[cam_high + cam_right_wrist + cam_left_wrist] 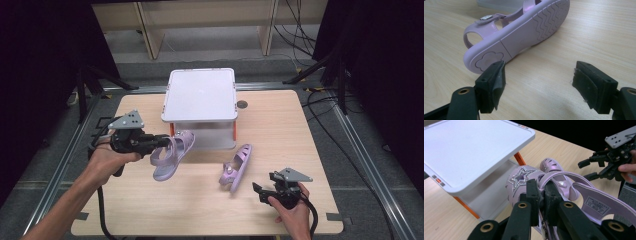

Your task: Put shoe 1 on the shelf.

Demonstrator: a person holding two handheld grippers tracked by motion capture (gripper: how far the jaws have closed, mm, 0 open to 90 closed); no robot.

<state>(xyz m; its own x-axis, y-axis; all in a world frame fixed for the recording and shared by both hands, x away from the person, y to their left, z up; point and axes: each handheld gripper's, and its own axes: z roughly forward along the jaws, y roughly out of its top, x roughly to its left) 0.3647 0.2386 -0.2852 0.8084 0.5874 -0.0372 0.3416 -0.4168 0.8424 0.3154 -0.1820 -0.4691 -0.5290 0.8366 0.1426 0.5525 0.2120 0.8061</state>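
Near the table's middle, the left tongs [162, 141] are pinching a lilac sandal's strap [554, 176] before the shelf unit [200, 95]; the right tongs [259, 191], spread, should be approaching the second sandal [236, 166] squarely.

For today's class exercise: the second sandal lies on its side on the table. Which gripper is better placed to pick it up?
The right gripper: open, empty, near the lying sandal. The left gripper is shut on the other sandal.

Wooden table [280, 115] bears shelf [200, 107] and sandal [236, 167]
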